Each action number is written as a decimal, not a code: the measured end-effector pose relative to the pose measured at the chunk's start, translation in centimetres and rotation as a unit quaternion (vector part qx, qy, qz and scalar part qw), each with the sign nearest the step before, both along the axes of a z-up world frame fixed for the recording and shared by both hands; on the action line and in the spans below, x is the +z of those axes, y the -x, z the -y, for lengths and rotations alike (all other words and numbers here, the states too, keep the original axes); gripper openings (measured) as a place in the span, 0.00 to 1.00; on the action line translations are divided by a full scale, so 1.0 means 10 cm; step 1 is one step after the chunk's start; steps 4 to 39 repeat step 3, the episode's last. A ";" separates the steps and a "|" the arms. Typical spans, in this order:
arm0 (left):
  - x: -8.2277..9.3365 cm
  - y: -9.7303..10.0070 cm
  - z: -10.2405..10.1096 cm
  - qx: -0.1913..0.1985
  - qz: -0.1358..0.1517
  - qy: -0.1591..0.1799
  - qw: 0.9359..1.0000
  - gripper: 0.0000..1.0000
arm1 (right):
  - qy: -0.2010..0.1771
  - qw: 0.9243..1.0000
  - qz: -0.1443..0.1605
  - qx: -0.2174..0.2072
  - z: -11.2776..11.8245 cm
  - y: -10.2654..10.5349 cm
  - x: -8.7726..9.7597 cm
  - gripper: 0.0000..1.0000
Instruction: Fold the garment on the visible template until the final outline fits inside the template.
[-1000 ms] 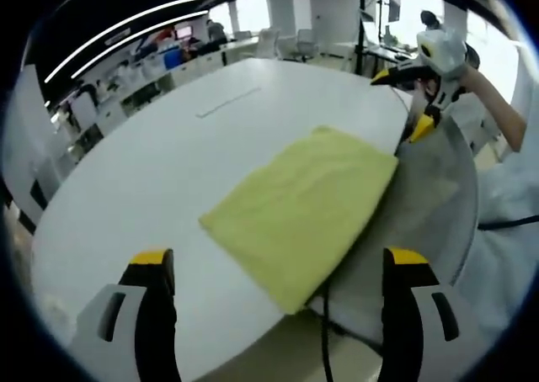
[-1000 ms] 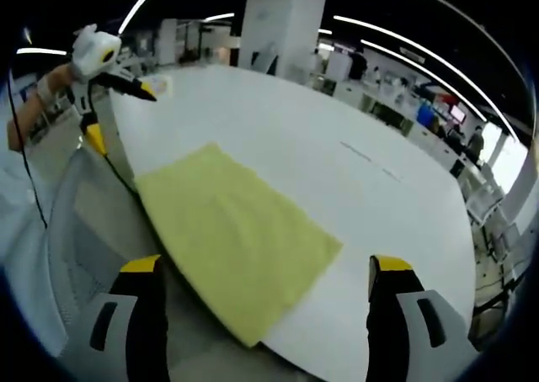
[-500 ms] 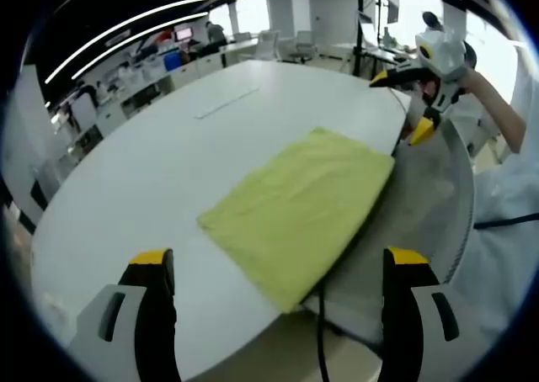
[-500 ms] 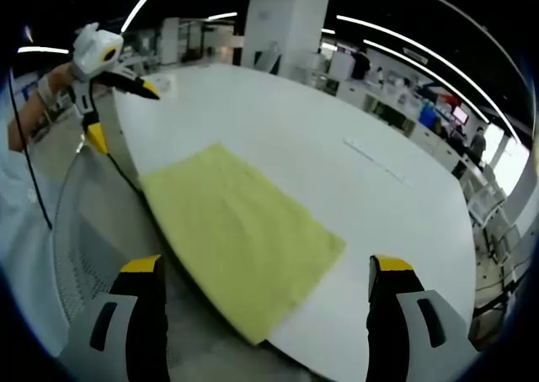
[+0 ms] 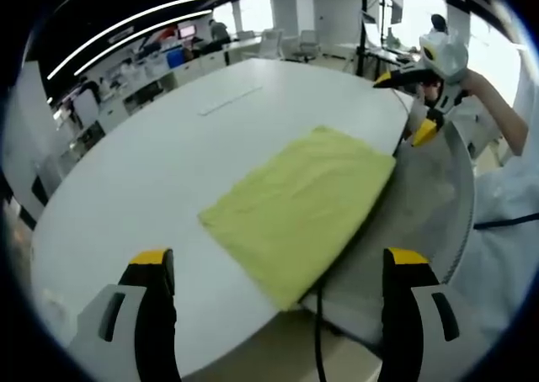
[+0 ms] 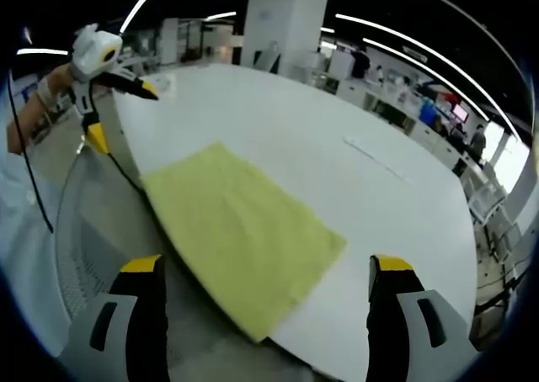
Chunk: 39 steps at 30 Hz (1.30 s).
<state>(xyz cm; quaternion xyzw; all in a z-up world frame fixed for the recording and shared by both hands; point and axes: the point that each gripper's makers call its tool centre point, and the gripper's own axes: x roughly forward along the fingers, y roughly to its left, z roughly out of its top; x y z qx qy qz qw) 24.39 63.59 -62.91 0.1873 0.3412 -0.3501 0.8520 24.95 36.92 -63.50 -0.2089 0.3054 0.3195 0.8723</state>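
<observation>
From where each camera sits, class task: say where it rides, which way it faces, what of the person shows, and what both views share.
Left gripper view: rides the left gripper, looking along its open jaws over the yellow folded garment; the right gripper and a sleeved arm enter at upper right.
Right gripper view: rides the right gripper, jaws open, facing the same garment from the opposite end; the left gripper and a hand appear at upper left.
Shared: the garment at the edge of the round white table.

1 folded yellow garment (image 5: 299,213) – 1 white table (image 5: 160,159) – 2 grippers: left gripper (image 5: 278,273), right gripper (image 6: 263,277).
</observation>
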 end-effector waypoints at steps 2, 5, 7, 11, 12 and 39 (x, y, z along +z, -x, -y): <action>0.01 0.00 0.00 0.000 0.004 0.000 1.000 1.00 | 0.000 1.000 -0.001 0.000 0.00 0.00 -0.01 1.00; 0.01 0.00 0.01 0.000 0.004 0.000 1.000 1.00 | -0.001 1.000 -0.001 0.001 -0.01 0.00 -0.01 1.00; 0.01 0.00 0.01 0.000 0.004 0.000 1.000 1.00 | -0.001 1.000 -0.001 0.001 -0.01 0.00 -0.01 1.00; 0.01 0.00 0.01 0.000 0.004 0.000 1.000 1.00 | -0.001 1.000 -0.001 0.001 -0.01 0.00 -0.01 1.00; 0.01 0.00 0.01 0.000 0.004 0.000 1.000 1.00 | -0.001 1.000 -0.001 0.001 -0.01 0.00 -0.01 1.00; 0.01 0.00 0.01 0.000 0.004 0.000 1.000 1.00 | -0.001 1.000 -0.001 0.001 -0.01 0.00 -0.01 1.00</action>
